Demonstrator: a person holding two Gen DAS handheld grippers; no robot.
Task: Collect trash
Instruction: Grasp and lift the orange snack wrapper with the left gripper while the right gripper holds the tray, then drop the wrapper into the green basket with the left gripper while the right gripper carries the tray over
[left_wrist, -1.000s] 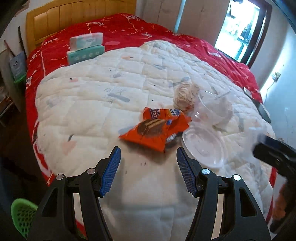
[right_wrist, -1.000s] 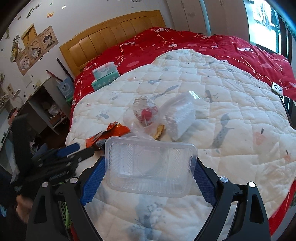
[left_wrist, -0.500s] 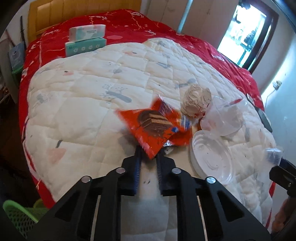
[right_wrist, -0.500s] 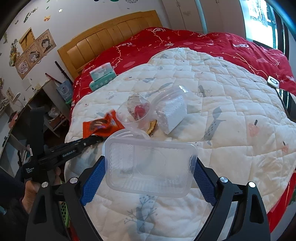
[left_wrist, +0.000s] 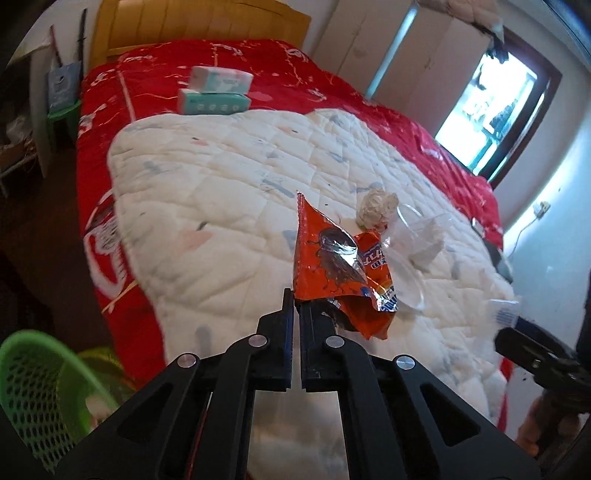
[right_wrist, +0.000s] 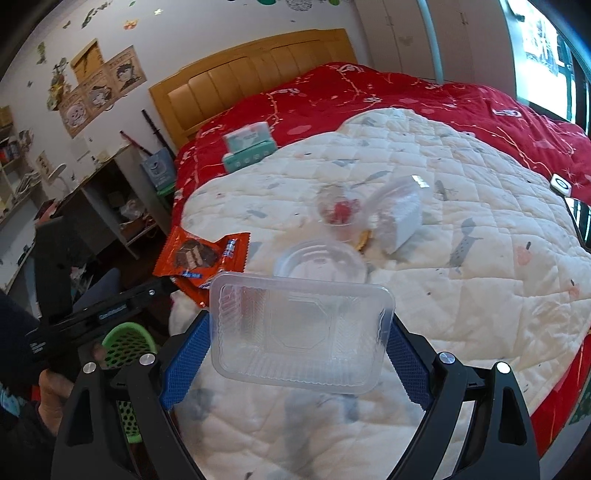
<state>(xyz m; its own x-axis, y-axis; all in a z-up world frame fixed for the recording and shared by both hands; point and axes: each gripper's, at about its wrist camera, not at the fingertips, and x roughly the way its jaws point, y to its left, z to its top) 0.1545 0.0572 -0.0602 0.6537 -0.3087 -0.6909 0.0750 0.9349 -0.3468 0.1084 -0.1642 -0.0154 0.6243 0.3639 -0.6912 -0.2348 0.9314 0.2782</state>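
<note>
The left gripper (left_wrist: 295, 299) has just been closing and now stands clamped on the near corner of the orange snack wrapper (left_wrist: 334, 262), which a second ago lay flat on the white quilt (left_wrist: 207, 199) between open jaws and now hangs lifted clear of it, crumpled and upright. That puts one piece of trash in hand and ready to carry, likely to the green basket (left_wrist: 33, 384) on the floor at the bed's near-left corner. The right gripper (right_wrist: 295, 343) holds as before, its blue pads pressed on the two short ends of a clear plastic tray (right_wrist: 299, 328) raised above the quilt, so both hands are loaded. Still on the quilt lie a round clear lid (right_wrist: 321, 258), a clear cup (right_wrist: 338, 210) with something red inside, a crumpled paper ball (left_wrist: 376, 203) and a white wrapped block (right_wrist: 402, 218), all close together. Two tissue packs (left_wrist: 214, 92) sit well apart on the red bedspread (left_wrist: 295, 74) near the headboard. The left gripper's path to the basket looks open, though the thin wrapper could slip from so small a pinch
</note>
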